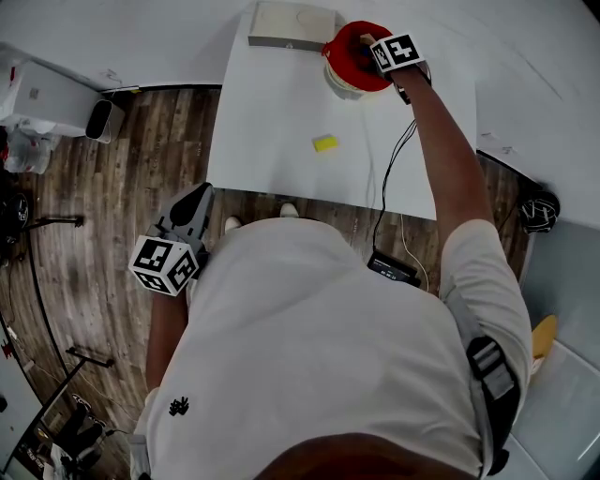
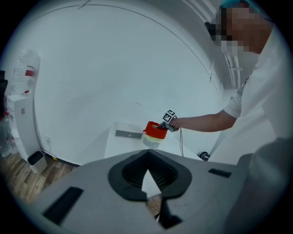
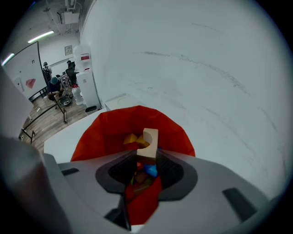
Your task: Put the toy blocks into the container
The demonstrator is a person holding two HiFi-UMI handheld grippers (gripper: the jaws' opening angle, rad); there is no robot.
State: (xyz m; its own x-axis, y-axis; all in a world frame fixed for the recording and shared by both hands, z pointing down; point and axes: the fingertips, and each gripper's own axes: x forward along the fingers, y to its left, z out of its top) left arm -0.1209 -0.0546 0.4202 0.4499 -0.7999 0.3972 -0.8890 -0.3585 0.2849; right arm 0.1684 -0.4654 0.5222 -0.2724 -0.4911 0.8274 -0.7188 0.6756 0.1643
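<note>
Far left, a white bin [image 1: 103,120] stands on the wooden floor [image 1: 94,225] by the wall. Closer in, the left gripper [image 1: 199,199] hangs off the near-left corner of the white table [image 1: 272,141], out over the floor and well away from the action. Its own view shows the jaws pressed together at the tips, with nothing between them.

Moving across the table, a flat grey box [image 1: 289,26] lies at the far edge. One small yellow block [image 1: 325,143] sits alone on the open tabletop, nearer the person than the box and clear of everything else.

Just right of the box, the red-rimmed container [image 1: 345,58] stands at the far edge, close beside the box. The right gripper [image 1: 370,45] is over it at the end of an outstretched arm, tilted downward into the opening. Its jaws pinch a pale wooden block [image 3: 149,145] with a rounded notch cut into it; the block is clamped upright between the pads, above the red mouth and not yet inside. Down in the container a yellow piece [image 3: 131,138] and a blue piece [image 3: 151,171] show among other blocks.

A dark cable [image 1: 389,169] trails from that gripper back over the near edge of the table, on its right side.
</note>
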